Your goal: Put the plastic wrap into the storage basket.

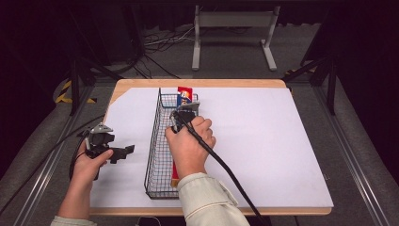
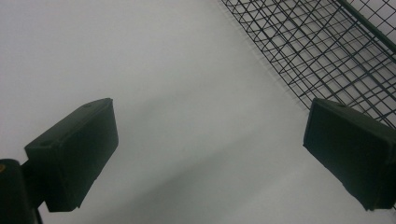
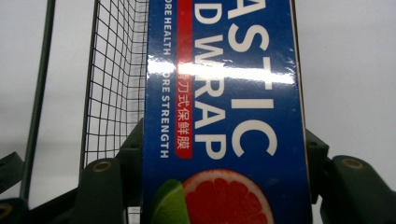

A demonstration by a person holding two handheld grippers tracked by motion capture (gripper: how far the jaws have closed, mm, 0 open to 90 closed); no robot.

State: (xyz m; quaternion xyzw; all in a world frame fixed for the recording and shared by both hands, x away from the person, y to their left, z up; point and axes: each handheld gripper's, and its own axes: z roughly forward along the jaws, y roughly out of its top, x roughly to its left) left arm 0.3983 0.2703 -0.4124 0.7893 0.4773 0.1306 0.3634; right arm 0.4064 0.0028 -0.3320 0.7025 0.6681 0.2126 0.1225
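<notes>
My right gripper has its jaws clamped on the two long sides of a plastic wrap box, blue with white lettering and a cut grapefruit printed near the jaws. In the high view the box lies lengthwise in the wire basket, its far end poking over the basket's rim at 12 o'clock, while a strip of its red edge shows below my right hand toward 6 o'clock. The box sits tilted, its far end higher than the near one. In the right gripper view the basket's mesh wall stands just beside the box at 9 o'clock.

The basket runs long from 12 to 6 o'clock on a white sheet that covers the wooden desk.

My left gripper hangs at 9 o'clock of the basket, near it but apart, held in my left hand. Its jaws are spread wide with nothing between them, over bare white sheet, with the basket's mesh at 2 o'clock of that view.
</notes>
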